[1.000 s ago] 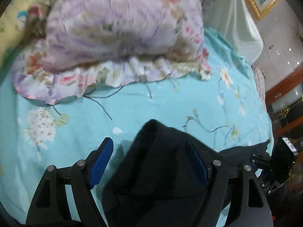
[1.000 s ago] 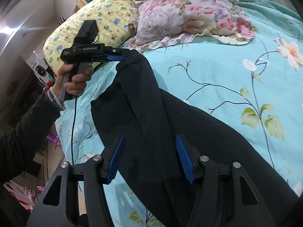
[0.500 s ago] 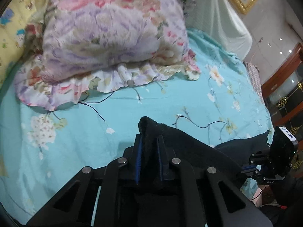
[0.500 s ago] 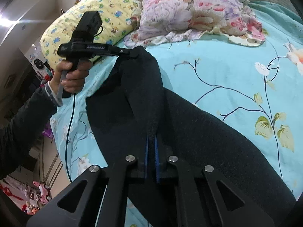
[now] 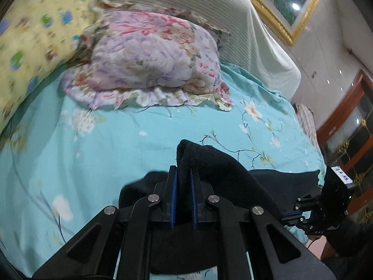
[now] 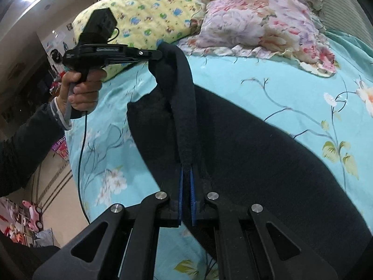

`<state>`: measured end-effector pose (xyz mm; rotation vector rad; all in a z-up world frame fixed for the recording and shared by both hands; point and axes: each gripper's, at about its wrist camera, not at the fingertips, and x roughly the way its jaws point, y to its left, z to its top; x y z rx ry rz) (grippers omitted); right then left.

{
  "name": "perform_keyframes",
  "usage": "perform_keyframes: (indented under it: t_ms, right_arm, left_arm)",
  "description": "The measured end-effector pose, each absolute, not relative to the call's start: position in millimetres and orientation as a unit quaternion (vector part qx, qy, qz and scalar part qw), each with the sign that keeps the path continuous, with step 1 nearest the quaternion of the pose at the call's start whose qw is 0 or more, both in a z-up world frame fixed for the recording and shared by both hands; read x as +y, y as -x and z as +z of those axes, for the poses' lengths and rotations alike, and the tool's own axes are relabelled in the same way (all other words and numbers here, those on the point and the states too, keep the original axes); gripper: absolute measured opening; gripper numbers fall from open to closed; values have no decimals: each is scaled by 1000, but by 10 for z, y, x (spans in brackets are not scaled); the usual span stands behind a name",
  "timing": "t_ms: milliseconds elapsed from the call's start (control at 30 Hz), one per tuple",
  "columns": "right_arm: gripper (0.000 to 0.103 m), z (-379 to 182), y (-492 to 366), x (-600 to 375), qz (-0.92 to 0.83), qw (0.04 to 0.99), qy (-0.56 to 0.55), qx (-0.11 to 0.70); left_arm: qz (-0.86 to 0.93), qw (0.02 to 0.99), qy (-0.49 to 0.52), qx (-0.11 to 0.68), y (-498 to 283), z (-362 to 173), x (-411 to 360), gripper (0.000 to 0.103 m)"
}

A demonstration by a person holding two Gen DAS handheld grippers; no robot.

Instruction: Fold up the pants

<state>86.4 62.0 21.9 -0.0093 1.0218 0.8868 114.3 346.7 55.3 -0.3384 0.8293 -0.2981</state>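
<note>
Black pants point(image 6: 251, 144) lie across the turquoise floral bedsheet point(image 6: 291, 88). My left gripper point(image 5: 184, 175) is shut on one corner of the pants point(image 5: 209, 163), with cloth bunched up between its blue pads. In the right wrist view that same left gripper point(image 6: 158, 54) holds the corner raised above the bed, in a person's hand point(image 6: 81, 88). My right gripper point(image 6: 186, 175) is shut on the pants' edge, and a taut band of cloth runs from it up to the left gripper. The right gripper point(image 5: 291, 214) also shows at the left wrist view's lower right.
A purple floral pillow point(image 5: 153, 63) and a yellow patterned pillow point(image 5: 30, 39) lie at the head of the bed, before a covered headboard point(image 5: 233, 21). The bed's near left edge point(image 6: 77, 163) drops to the floor, where toys lie.
Both grippers went from open around the cloth to shut on it. The left gripper has then carried its corner up and toward the pillows, and the cloth between the grippers has pulled taut.
</note>
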Motion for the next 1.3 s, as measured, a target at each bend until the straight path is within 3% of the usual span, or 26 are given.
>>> perform_keyframes:
  t_ms: [733, 800, 833, 900, 967, 1067, 1133, 1300]
  right_arm:
    - [6, 171, -565, 862, 398, 788, 106, 458]
    - [10, 165, -570, 854, 397, 786, 103, 462]
    - [10, 161, -574, 848, 397, 784, 99, 467]
    - [20, 156, -575, 835, 396, 781, 91, 473]
    - [30, 177, -554, 807, 397, 784, 83, 470]
    - [36, 234, -532, 753, 400, 789, 66, 462]
    - [36, 268, -544, 709, 399, 791, 54, 460]
    - [36, 341, -631, 562, 388, 800, 18, 458]
  left_arm:
    - [-65, 876, 277, 388, -408, 103, 3730, 6]
    - [-58, 875, 283, 388, -337, 108, 3718, 6]
    - [-54, 875, 287, 386, -295, 116, 3718, 8]
    - [-43, 871, 308, 380, -185, 123, 3731, 19]
    - [-33, 866, 323, 380, -114, 126, 3743, 39]
    - [-20, 863, 341, 372, 7, 154, 3719, 52]
    - [-15, 861, 349, 370, 64, 176, 3698, 58]
    - [11, 858, 348, 377, 94, 238, 3585, 63]
